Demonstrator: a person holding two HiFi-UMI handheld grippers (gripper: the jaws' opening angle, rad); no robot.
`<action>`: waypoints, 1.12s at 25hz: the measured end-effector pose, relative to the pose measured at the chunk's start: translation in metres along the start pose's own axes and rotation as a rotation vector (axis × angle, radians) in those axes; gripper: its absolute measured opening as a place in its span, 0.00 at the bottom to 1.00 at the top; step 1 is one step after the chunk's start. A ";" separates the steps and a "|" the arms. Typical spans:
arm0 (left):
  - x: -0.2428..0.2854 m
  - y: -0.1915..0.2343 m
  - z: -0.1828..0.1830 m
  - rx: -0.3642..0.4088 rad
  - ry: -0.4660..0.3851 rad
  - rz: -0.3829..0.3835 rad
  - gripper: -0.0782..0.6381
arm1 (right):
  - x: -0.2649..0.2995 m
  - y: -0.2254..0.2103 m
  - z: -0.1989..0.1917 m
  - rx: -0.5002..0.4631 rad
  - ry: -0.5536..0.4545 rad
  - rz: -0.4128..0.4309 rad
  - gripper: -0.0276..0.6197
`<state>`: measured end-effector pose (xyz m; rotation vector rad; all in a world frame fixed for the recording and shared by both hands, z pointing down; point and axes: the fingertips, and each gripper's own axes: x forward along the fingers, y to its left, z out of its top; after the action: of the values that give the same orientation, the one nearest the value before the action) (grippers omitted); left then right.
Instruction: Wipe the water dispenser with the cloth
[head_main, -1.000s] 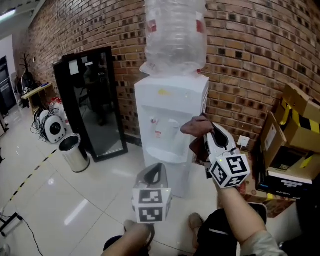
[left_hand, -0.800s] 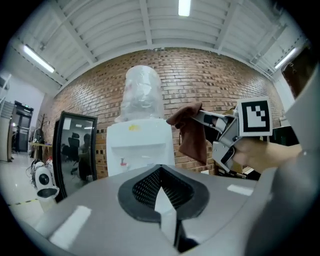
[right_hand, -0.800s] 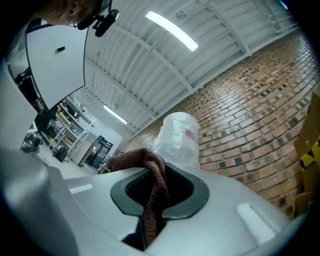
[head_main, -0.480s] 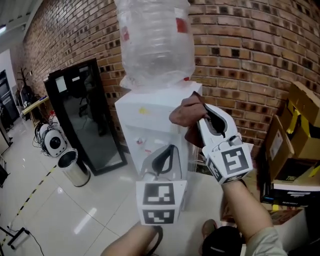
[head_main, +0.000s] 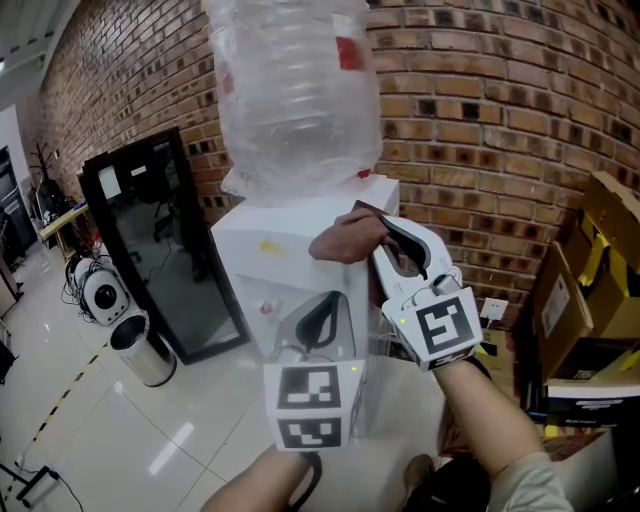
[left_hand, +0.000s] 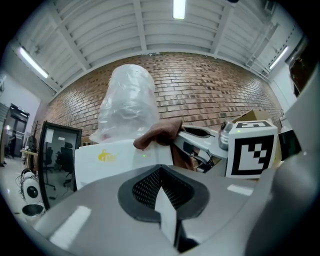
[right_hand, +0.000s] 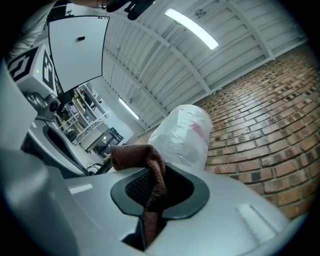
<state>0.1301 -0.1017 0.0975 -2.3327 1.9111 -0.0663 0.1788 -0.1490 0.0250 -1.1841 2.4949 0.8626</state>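
Right now the right gripper (head_main: 378, 228) has its jaws clamped on a brown cloth (head_main: 342, 240). The cloth is bunched at the top front edge of the white water dispenser (head_main: 290, 270), just below the big clear bottle (head_main: 290, 100) seated on the dispenser. Whether the cloth presses on the dispenser's surface I cannot tell. A fold of it hangs down between the jaws.

The left gripper (head_main: 325, 305) hangs in front of the dispenser, lower than the cloth, pointing at the dispenser's front panel. Its jaws are together with nothing between them.

A black glass-fronted cabinet (head_main: 160, 250) stands to the left of the dispenser against the brick wall (head_main: 480, 120), with a metal bin (head_main: 140, 350) near it. Cardboard boxes (head_main: 600, 250) are stacked to the dispenser's right.
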 end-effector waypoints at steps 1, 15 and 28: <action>0.002 0.001 0.004 0.005 -0.007 0.005 0.11 | 0.002 -0.002 -0.003 0.001 0.006 -0.001 0.13; 0.037 -0.019 0.001 0.038 0.023 -0.038 0.11 | 0.050 -0.107 -0.116 0.035 0.222 -0.173 0.13; 0.039 -0.027 -0.023 0.032 0.078 -0.057 0.11 | 0.077 -0.157 -0.180 0.072 0.362 -0.284 0.12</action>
<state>0.1613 -0.1364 0.1223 -2.3977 1.8633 -0.1946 0.2552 -0.3844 0.0694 -1.7467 2.5024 0.5166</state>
